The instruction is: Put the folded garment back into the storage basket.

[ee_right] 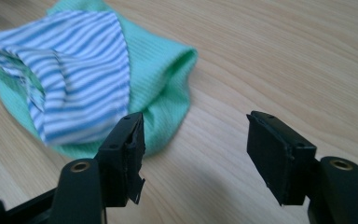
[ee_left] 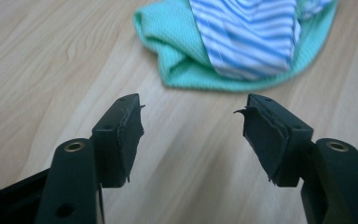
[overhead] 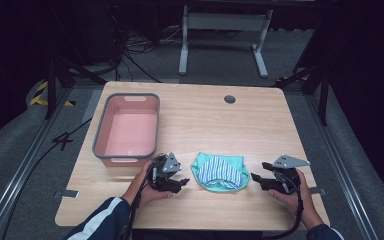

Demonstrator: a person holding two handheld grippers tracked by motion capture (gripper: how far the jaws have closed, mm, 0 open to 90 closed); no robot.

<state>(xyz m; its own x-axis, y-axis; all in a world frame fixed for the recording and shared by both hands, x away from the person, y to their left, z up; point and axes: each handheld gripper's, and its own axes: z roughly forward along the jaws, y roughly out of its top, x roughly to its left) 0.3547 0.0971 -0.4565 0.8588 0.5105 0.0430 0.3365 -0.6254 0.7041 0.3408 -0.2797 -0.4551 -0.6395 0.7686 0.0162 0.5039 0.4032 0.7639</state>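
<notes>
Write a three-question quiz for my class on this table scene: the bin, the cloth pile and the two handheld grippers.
1. True or false: the pink bin has cloth inside it.
2. Multiple choice: the striped cloth lies (A) on the green cloth, (B) in the bin, (C) between a gripper's jaws.
3. Fill in: the left gripper and right gripper both have their jaws ____.

Key
1. False: the bin is empty.
2. A.
3. Open: each is empty, one on either side of the cloth pile on the wooden table.
</notes>
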